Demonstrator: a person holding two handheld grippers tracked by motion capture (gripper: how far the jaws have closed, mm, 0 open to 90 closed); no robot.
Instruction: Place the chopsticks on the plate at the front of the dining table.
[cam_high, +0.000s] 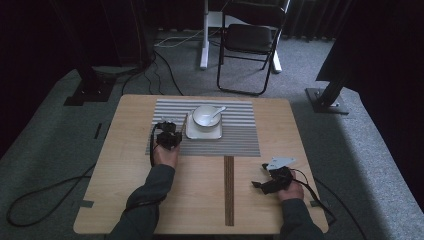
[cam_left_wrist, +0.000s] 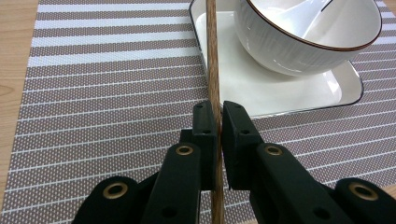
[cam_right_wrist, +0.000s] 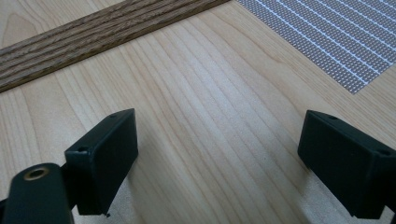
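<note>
Left gripper view: fingers (cam_left_wrist: 205, 126) pinch chopstick (cam_left_wrist: 213, 60).

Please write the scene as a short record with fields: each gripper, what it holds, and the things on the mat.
left gripper: shut on a thin wooden stick, beside the plate's left edge
right gripper: open, holds nothing, low over the bare table
plate: white, square, on the striped mat
bowl: white with dark rim, on the plate
spoon: white, lies in the bowl
dark inlay strip: runs along the table, left of the right gripper
</note>
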